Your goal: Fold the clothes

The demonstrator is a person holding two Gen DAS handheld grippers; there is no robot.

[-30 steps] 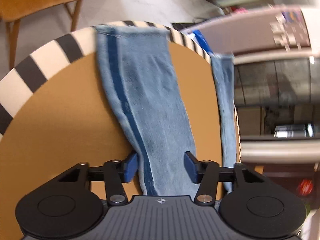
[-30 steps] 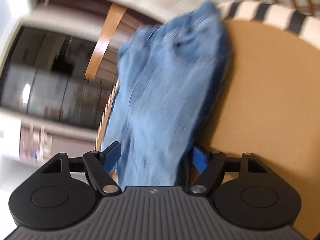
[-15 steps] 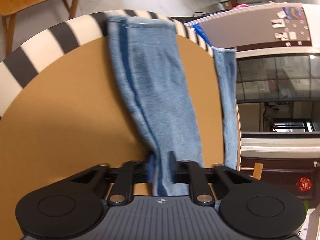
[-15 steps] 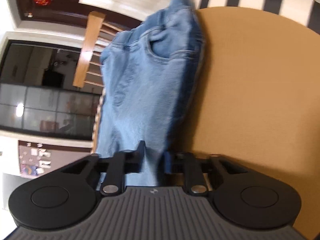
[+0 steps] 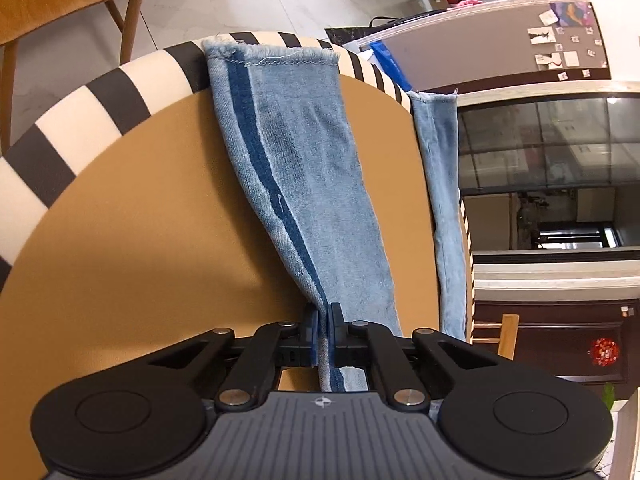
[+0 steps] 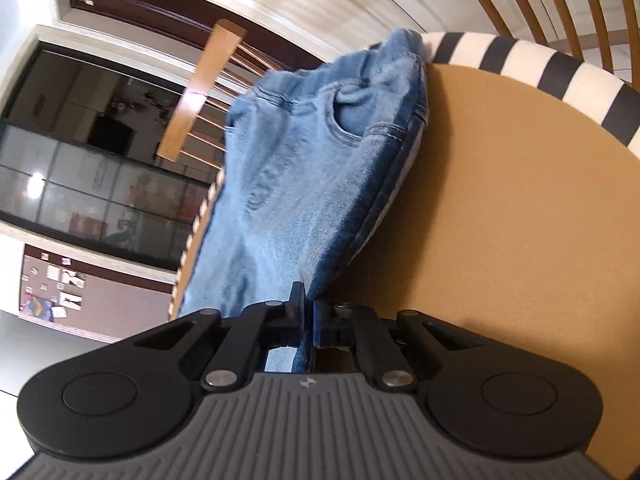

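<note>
A pair of light blue denim jeans lies stretched across the round tan table with its black-and-white striped rim, one frayed hem at the far edge and the second leg (narrower in view) hanging off the side. The left gripper has its jaws pinched onto a leg's dark-seamed edge. The right gripper clamps a fold, probably near the hip, below the pocket.
</note>
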